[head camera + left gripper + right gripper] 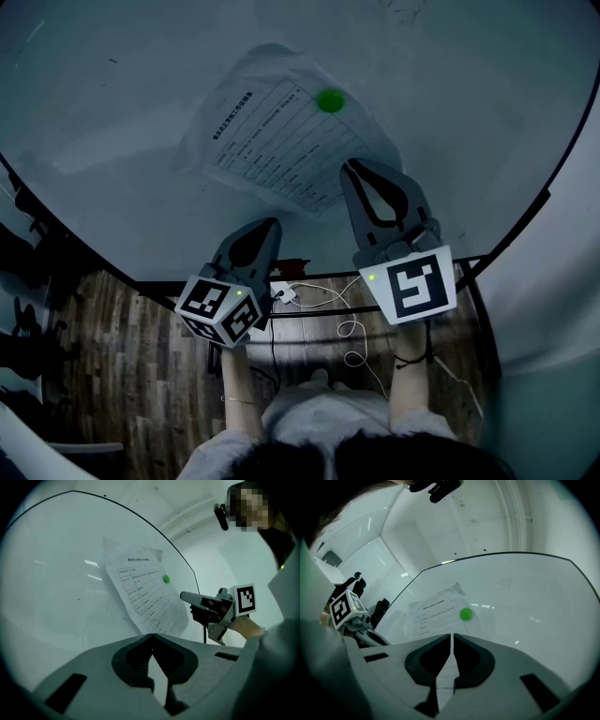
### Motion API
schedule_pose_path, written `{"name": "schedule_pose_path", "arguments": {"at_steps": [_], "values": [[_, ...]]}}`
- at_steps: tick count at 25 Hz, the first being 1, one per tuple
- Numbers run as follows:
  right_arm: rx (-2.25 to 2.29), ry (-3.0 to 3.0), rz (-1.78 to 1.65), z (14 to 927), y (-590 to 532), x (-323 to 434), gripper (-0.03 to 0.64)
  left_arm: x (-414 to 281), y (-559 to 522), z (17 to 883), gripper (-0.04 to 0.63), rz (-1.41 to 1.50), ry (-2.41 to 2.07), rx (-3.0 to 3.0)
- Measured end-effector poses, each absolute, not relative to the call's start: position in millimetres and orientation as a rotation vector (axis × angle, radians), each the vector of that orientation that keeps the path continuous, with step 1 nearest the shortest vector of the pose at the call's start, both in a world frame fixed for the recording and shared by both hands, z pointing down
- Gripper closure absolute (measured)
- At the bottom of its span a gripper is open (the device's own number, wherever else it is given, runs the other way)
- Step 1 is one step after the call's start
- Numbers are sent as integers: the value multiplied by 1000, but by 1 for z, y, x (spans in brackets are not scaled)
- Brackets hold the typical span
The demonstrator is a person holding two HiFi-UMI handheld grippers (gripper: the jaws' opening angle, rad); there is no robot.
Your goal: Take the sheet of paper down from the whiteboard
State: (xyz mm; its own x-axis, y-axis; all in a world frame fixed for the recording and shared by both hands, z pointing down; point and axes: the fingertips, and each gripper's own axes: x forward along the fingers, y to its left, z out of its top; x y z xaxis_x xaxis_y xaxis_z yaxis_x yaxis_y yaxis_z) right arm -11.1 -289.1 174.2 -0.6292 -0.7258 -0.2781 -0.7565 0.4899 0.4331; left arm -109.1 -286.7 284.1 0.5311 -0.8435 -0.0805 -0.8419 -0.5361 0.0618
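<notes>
A printed sheet of paper hangs tilted on the whiteboard, pinned by a round green magnet. My right gripper is shut, and its tips lie over the sheet's lower right edge, below the magnet. In the right gripper view the sheet and the magnet show just beyond the closed tips. My left gripper is shut too, just under the sheet's bottom edge. In the left gripper view its tips meet at the sheet's lowest corner. I see nothing held between either pair of jaws.
The whiteboard's dark lower rail runs below both grippers. A white power strip and loose cables lie on the wooden floor. A white wall stands to the right of the board.
</notes>
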Motion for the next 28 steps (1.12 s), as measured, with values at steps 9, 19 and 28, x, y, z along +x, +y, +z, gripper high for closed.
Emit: {"name": "schedule_pose_path", "arguments": {"at_steps": [9, 19, 28], "values": [[-1374, 2596, 1070, 133, -301, -17, 591, -116, -290, 284, 591, -188, -1543, 2711], [-1397, 2586, 1150, 114, -306, -22, 529, -122, -291, 278, 591, -196, -1571, 2724], [-1460, 2606, 1219, 106, -317, -30, 474, -123, -296, 276, 591, -160, -1558, 2731]]}}
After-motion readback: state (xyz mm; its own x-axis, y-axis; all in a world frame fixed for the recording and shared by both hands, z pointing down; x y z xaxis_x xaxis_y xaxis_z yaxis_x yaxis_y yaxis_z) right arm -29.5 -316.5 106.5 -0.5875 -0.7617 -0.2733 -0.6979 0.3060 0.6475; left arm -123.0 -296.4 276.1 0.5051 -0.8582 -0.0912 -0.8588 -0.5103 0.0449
